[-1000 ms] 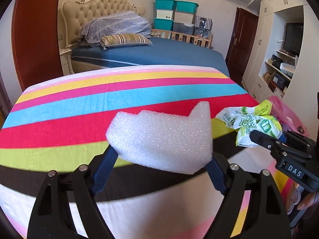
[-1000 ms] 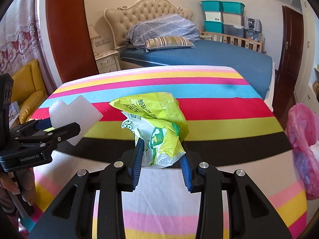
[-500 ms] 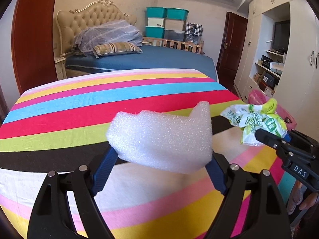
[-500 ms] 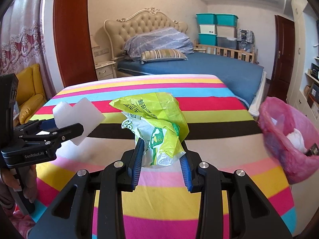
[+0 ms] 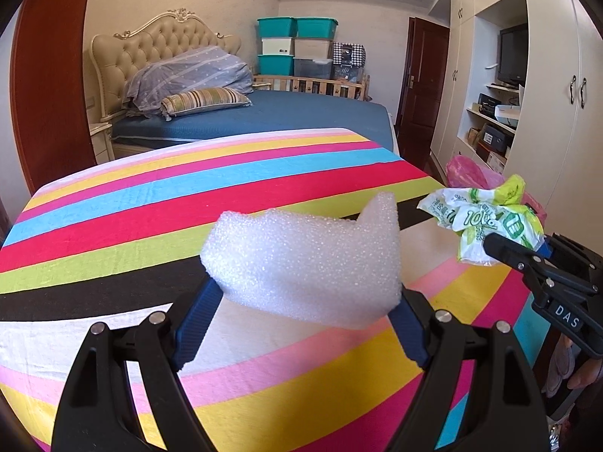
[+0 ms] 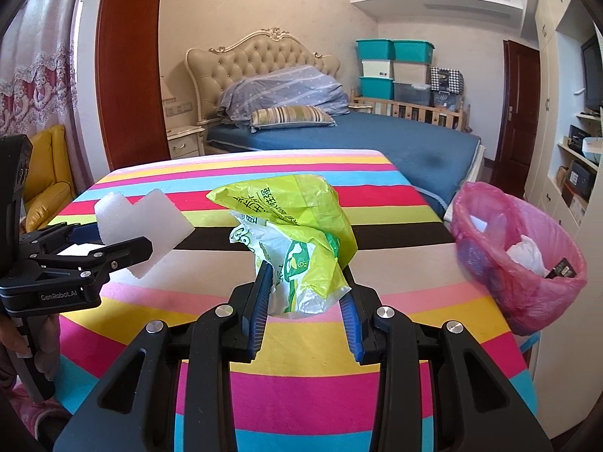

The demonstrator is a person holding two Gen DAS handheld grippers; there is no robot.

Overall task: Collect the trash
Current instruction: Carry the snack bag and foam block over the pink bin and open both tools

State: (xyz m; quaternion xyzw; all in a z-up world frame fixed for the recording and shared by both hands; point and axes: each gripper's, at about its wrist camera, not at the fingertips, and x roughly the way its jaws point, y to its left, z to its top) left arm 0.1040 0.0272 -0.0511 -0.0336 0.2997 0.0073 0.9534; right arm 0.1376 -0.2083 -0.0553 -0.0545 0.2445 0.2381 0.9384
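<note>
Striped cloth in many colours covers the table [image 6: 301, 346]. A bin lined with a pink bag [image 6: 527, 263] stands at the table's 3 o'clock edge. The left gripper [image 5: 301, 316] is clamped on a white foam block [image 5: 309, 260] above the cloth. The right gripper [image 6: 305, 297] grips a crumpled green-and-white plastic bag [image 6: 297, 233], at 9 o'clock from the bin.

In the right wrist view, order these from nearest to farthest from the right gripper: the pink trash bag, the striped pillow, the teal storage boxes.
From the right gripper:
1. pink trash bag, right, beside the table edge.
2. striped pillow, ahead on the blue bed.
3. teal storage boxes, stacked by the far wall.
</note>
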